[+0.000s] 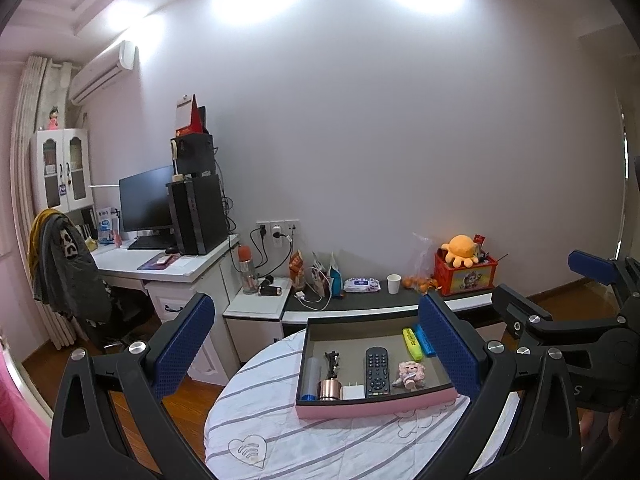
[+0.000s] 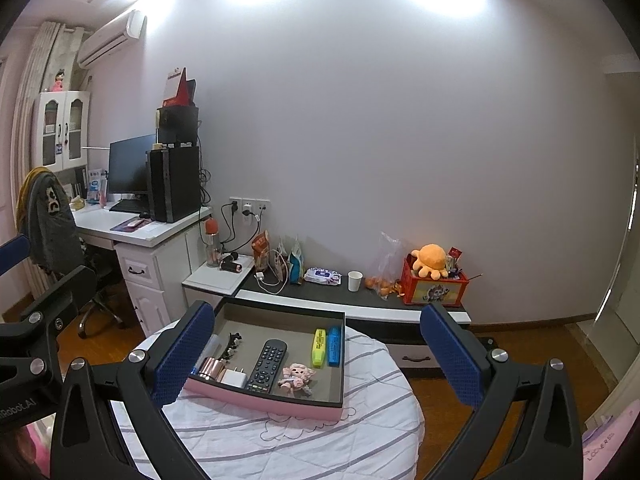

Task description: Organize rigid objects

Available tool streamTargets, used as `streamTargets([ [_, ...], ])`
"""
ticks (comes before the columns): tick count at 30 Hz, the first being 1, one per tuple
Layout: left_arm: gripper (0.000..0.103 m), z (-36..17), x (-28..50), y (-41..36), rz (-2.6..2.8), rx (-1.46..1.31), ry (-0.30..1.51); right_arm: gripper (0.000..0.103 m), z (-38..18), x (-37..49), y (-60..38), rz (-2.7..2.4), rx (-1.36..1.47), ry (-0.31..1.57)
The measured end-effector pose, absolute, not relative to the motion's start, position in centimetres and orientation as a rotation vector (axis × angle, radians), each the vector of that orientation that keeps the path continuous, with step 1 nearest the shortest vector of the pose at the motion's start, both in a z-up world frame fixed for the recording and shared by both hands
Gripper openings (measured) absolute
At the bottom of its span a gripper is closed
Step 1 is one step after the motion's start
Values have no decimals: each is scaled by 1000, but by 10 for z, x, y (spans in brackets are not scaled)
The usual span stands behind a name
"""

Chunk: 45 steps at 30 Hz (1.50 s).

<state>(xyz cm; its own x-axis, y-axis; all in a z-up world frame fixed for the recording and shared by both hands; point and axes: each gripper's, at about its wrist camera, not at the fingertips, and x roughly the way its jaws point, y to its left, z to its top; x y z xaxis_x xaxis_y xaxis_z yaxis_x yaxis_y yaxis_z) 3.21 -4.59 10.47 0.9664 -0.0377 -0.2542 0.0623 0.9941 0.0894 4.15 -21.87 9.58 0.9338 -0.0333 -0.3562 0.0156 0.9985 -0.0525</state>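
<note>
A pink-sided tray (image 1: 372, 409) (image 2: 264, 402) with a grey floor rests on the round striped table (image 1: 304, 440) (image 2: 280, 436). Inside lie a black remote (image 1: 377, 372) (image 2: 267, 365), a pink plush doll (image 1: 410, 374) (image 2: 298, 376), a yellow highlighter (image 1: 412, 344) (image 2: 318, 347), a blue highlighter (image 1: 425, 340) (image 2: 334, 346), a white charger (image 1: 354, 392) (image 2: 235, 378), a copper cylinder (image 1: 330, 390) (image 2: 212, 368), a black clip (image 1: 333, 362) (image 2: 234, 342) and a clear tube (image 1: 311, 376). My left gripper (image 1: 320, 344) and right gripper (image 2: 320, 352) both hover open above the tray, holding nothing.
A low black-topped cabinet (image 1: 360, 306) (image 2: 320, 296) behind the table carries wipes, a paper cup (image 1: 394, 283), oranges and a red box with an orange plush (image 2: 432, 280). A white desk (image 1: 168, 268) with computer and a draped chair (image 1: 68, 276) stand left. Wooden floor surrounds the table.
</note>
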Motion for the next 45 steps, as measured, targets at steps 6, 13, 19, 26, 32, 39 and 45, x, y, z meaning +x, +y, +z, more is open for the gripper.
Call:
streamTargets([
  [6,103,112,54,-51,-61,113,291,103,100,62,-223,-18,-52,409],
  [13,103,119,77,-51,-43,103,293,103,108,84,-223,-12,-65,418],
  [19,103,116,86,-51,-46,92,279,103,104,95,-225,5,-47,407],
  [26,103,110,92,-54,-53,103,272,103,100,101,-228,9,-33,404],
  [32,103,106,94,-57,-59,119,280,103,97,104,-231,-5,-29,405],
  [39,103,106,94,-58,-59,124,281,103,97,106,-232,-4,-23,409],
  [45,103,107,94,-58,-59,120,281,103,96,105,-231,-1,-23,413],
])
